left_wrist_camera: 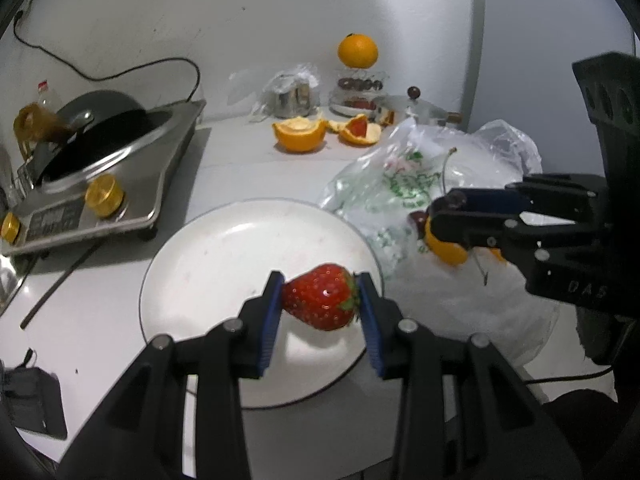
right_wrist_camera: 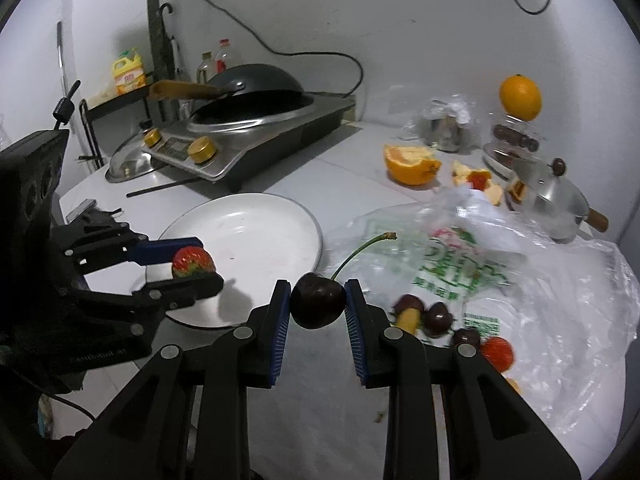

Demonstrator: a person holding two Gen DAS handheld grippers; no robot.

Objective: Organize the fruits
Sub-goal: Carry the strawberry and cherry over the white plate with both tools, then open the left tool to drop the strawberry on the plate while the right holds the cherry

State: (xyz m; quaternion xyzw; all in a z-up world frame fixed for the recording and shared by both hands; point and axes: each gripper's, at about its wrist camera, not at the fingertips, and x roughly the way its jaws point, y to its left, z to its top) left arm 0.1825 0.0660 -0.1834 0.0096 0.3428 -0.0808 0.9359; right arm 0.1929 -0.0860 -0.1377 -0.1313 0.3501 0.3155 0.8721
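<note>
Left gripper [left_wrist_camera: 320,300] clamped on strawberry [left_wrist_camera: 322,298], held over near edge of white plate [left_wrist_camera: 224,248]; berry's long axis lies across the pads, leafy cap toward right pad. Right gripper [right_wrist_camera: 318,304] pinches a dark cherry [right_wrist_camera: 318,306], stem up and to the right, beside the plate. Plastic bag [right_wrist_camera: 540,280] with more fruit lies right; stove [right_wrist_camera: 256,136] behind.
</note>
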